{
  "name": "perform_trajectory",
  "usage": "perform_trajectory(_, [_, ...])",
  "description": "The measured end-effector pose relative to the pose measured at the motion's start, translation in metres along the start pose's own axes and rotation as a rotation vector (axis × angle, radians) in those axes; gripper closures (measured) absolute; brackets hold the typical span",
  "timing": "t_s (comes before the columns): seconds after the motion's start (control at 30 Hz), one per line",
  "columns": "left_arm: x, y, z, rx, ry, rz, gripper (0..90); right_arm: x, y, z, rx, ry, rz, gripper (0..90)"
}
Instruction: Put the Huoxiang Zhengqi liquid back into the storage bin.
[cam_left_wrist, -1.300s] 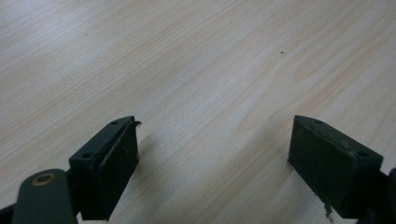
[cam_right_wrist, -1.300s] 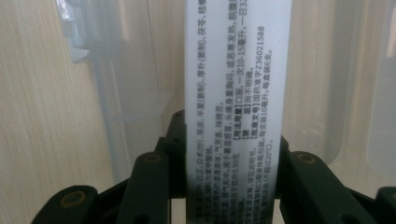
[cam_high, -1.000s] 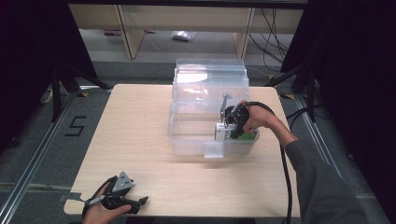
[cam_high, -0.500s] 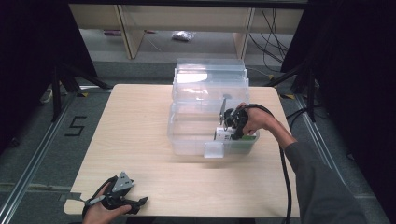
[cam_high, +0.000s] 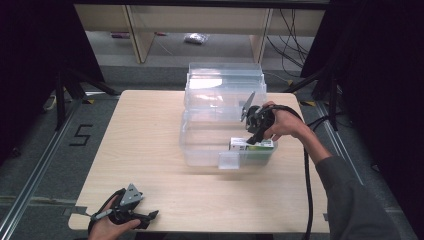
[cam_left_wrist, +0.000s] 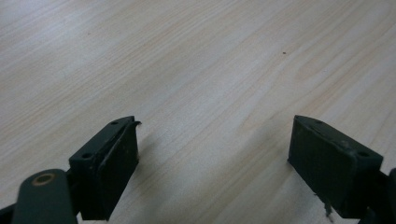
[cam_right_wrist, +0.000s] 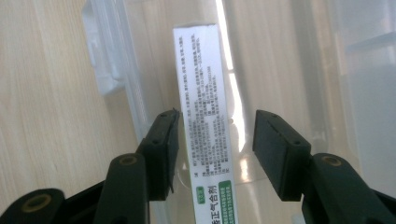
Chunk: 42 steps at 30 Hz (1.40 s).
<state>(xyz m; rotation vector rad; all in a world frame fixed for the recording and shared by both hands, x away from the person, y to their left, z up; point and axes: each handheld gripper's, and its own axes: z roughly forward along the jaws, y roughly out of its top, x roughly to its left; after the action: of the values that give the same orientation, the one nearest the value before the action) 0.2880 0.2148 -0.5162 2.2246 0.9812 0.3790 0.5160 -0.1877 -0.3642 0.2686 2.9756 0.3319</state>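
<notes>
A clear plastic box (cam_high: 200, 150) stands at the table's middle right with its lid (cam_high: 225, 82) folded up at the back. A white and green carton (cam_high: 252, 145) lies inside it against the front right wall. My right gripper (cam_high: 253, 134) hovers just above the carton, open. In the right gripper view the long carton (cam_right_wrist: 203, 84) with small print runs between the spread jaws of that gripper (cam_right_wrist: 217, 135), nearer the left jaw, with a gap on the right. My left gripper (cam_high: 150, 216) rests low at the table's front left corner, open over bare wood (cam_left_wrist: 215, 140).
The wooden table (cam_high: 145, 130) is bare to the left of the box. A latch tab (cam_high: 229, 160) sticks out at the box's front. The right gripper's cable (cam_high: 306, 180) trails to the front edge. Shelves (cam_high: 200, 20) stand beyond the far edge.
My right gripper has risen a little from the carton, which stays lying in the box. The left gripper has not moved.
</notes>
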Motion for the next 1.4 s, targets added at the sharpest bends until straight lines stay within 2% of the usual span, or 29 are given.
perform_trajectory(0.03, [0.001,0.000,-0.001,0.011,-0.006,0.015,15.5,0.002,-0.001,-0.002,0.003,0.007,0.045,50.2])
perform_trajectory(0.07, [0.001,0.000,-0.002,0.017,-0.008,0.026,15.4,0.003,-0.001,-0.003,-0.010,0.003,0.064,48.8])
perform_trajectory(0.2, [0.001,0.000,-0.002,0.015,-0.013,0.021,15.4,0.005,-0.001,-0.006,-0.044,-0.004,0.148,45.6])
perform_trajectory(0.27, [0.001,0.000,-0.002,0.018,-0.009,0.024,15.4,0.006,-0.001,-0.006,-0.061,-0.003,0.165,44.7])
perform_trajectory(0.3, [0.000,0.000,0.000,0.000,-0.004,0.007,15.4,0.006,-0.001,-0.006,-0.066,-0.003,0.166,43.9])
perform_trajectory(0.33, [0.001,0.000,-0.002,0.017,-0.010,0.025,15.4,0.006,-0.001,-0.006,-0.074,-0.009,0.160,43.6])
perform_trajectory(0.4, [0.001,0.000,-0.002,0.013,-0.009,0.023,15.4,0.007,-0.002,-0.005,-0.084,-0.012,0.166,42.5])
perform_trajectory(0.47, [0.001,0.000,-0.002,0.018,-0.010,0.023,15.4,0.007,-0.002,-0.007,-0.082,-0.034,0.166,41.1])
perform_trajectory(0.53, [0.001,0.000,-0.002,0.013,-0.008,0.023,15.4,0.010,-0.002,-0.009,-0.112,-0.042,0.198,40.9])
perform_trajectory(0.57, [0.001,0.000,-0.002,0.016,-0.009,0.024,15.4,0.009,-0.003,-0.010,-0.130,-0.047,0.191,40.2])
perform_trajectory(0.63, [0.001,0.000,-0.002,0.015,-0.010,0.032,15.4,0.012,-0.003,-0.010,-0.137,-0.053,0.204,38.8])
perform_trajectory(0.67, [0.001,0.000,-0.002,0.017,-0.011,0.026,15.4,0.014,-0.004,-0.010,-0.137,-0.062,0.226,37.9])
perform_trajectory(0.7, [0.001,0.000,-0.002,0.019,-0.013,0.020,15.4,0.014,-0.004,-0.010,-0.139,-0.065,0.219,37.9])
perform_trajectory(0.73, [0.001,0.000,-0.002,0.019,-0.012,0.020,15.4,0.016,-0.004,-0.010,-0.147,-0.066,0.236,37.9])
perform_trajectory(0.8, [0.001,0.000,-0.001,0.017,-0.004,0.023,15.4,0.019,-0.004,-0.012,-0.158,-0.079,0.239,36.9])
perform_trajectory(0.83, [-0.001,0.000,0.000,0.001,-0.003,0.001,15.4,0.018,-0.005,-0.012,-0.169,-0.076,0.232,36.6])
perform_trajectory(0.9, [-0.001,0.000,0.000,0.000,-0.005,-0.004,15.4,0.021,-0.005,-0.013,-0.184,-0.080,0.267,34.9])
perform_trajectory(0.93, [0.001,0.000,-0.002,0.018,-0.011,0.025,15.4,0.022,-0.006,-0.013,-0.185,-0.085,0.275,34.9])
perform_trajectory(1.03, [0.001,0.000,-0.001,0.016,-0.005,0.019,15.5,0.026,-0.006,-0.014,-0.206,-0.085,0.284,34.9])
perform_trajectory(1.07, [-0.001,0.000,0.000,0.002,-0.003,-0.002,15.4,0.027,-0.006,-0.014,-0.222,-0.093,0.285,34.8])
perform_trajectory(1.1, [-0.001,0.000,0.000,0.003,-0.005,-0.002,15.4,0.028,-0.006,-0.015,-0.226,-0.094,0.290,34.5])
perform_trajectory(1.13, [-0.001,0.000,0.000,0.001,-0.004,0.002,15.4,0.029,-0.006,-0.015,-0.238,-0.107,0.290,34.0])
perform_trajectory(1.17, [0.001,0.000,-0.001,0.019,-0.013,0.024,15.5,0.032,-0.006,-0.015,-0.246,-0.113,0.313,33.5])
perform_trajectory(1.23, [0.001,0.000,-0.001,0.014,-0.010,0.021,15.4,0.036,-0.006,-0.015,-0.276,-0.113,0.324,33.6])
perform_trajectory(1.27, [0.001,0.000,-0.001,0.019,-0.006,0.025,15.4,0.038,-0.006,-0.015,-0.280,-0.114,0.346,33.2])
perform_trajectory(1.3, [-0.001,0.000,0.000,-0.001,-0.003,-0.003,15.4,0.039,-0.007,-0.015,-0.288,-0.117,0.345,32.7])
perform_trajectory(1.4, [0.000,0.000,-0.001,0.009,-0.011,0.011,15.4,0.041,-0.008,-0.015,-0.305,-0.114,0.343,31.0])
